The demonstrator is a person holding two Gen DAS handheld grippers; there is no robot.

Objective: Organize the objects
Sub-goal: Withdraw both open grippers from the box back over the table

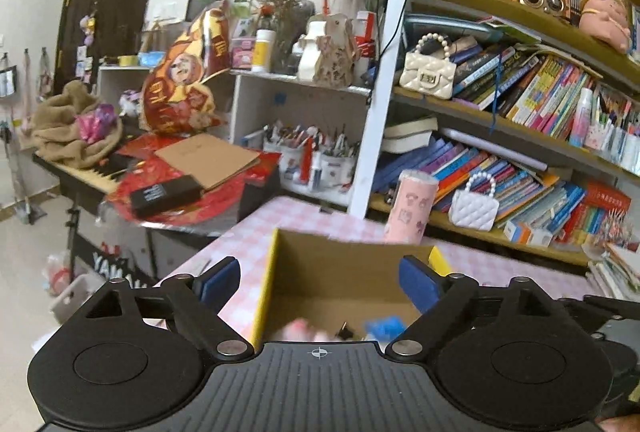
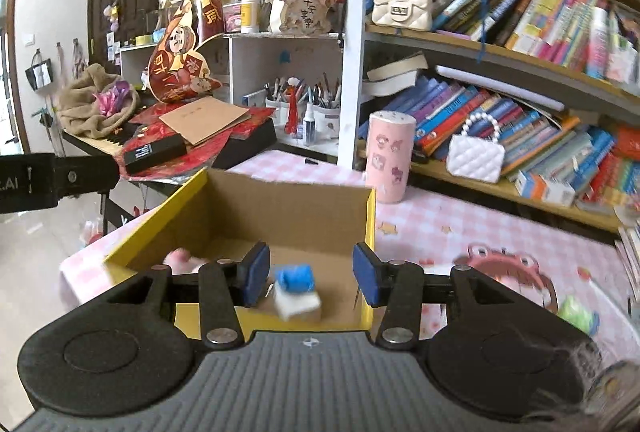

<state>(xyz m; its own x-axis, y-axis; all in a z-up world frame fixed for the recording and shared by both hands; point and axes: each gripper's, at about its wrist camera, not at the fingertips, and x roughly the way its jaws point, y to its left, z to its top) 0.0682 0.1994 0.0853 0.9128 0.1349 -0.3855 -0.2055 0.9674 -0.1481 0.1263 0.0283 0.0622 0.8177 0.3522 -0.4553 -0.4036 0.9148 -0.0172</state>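
A cardboard box (image 1: pixel 340 264) (image 2: pixel 288 208) with yellow outer sides stands open on the pink checked tablecloth (image 2: pixel 460 224). Inside it lie a blurred pink item (image 1: pixel 304 328) (image 2: pixel 182 258) and a blue-and-white item (image 1: pixel 386 328) (image 2: pixel 296 288), with a small black piece (image 1: pixel 344 330) between them. My left gripper (image 1: pixel 320 282) hangs over the box with its blue pads wide apart and nothing between them. My right gripper (image 2: pixel 311 278) is over the box's near side, open; the blue-and-white item lies below the gap, clear of both pads. The left gripper's body (image 2: pixel 40 184) shows at the left edge.
A pink cylinder (image 1: pixel 412 206) (image 2: pixel 390 156) stands behind the box. A green item (image 2: pixel 576 312) lies on the cloth at the right. Crowded bookshelves (image 2: pixel 520 104) with a white purse (image 2: pixel 476 156) fill the right. A keyboard under red papers (image 1: pixel 172 176) stands at the left.
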